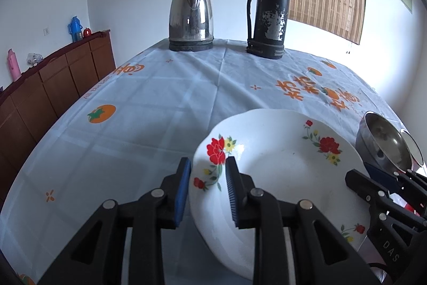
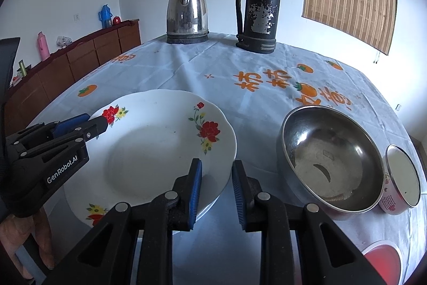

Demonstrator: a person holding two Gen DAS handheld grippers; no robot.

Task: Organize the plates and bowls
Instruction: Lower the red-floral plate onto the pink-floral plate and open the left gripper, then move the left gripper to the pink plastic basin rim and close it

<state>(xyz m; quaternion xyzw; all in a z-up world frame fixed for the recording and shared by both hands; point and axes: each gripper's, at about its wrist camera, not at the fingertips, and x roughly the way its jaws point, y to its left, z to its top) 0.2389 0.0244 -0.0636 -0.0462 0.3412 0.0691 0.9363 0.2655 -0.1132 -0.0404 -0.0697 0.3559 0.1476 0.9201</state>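
A white plate [image 1: 280, 164] [image 2: 149, 151] with red flowers lies near the table's front edge. My left gripper [image 1: 208, 186] [image 2: 98, 122] is shut on its left rim, one pad above and one below. My right gripper [image 2: 216, 188] [image 1: 359, 172] is clamped over the plate's right rim, which sits between its blue pads. Just right of the plate stands a steel bowl [image 2: 331, 159] [image 1: 384, 143], empty. A small white flowered bowl [image 2: 403, 178] [image 1: 413, 148] leans against the steel bowl's right side.
A steel kettle [image 2: 186, 12] and a worn black thermos [image 2: 259, 4] stand at the table's far edge. A red round object [image 2: 381, 258] lies at the near right corner. A wooden sideboard [image 2: 80, 63] runs along the left wall. A hand [image 2: 26, 245] holds the left gripper.
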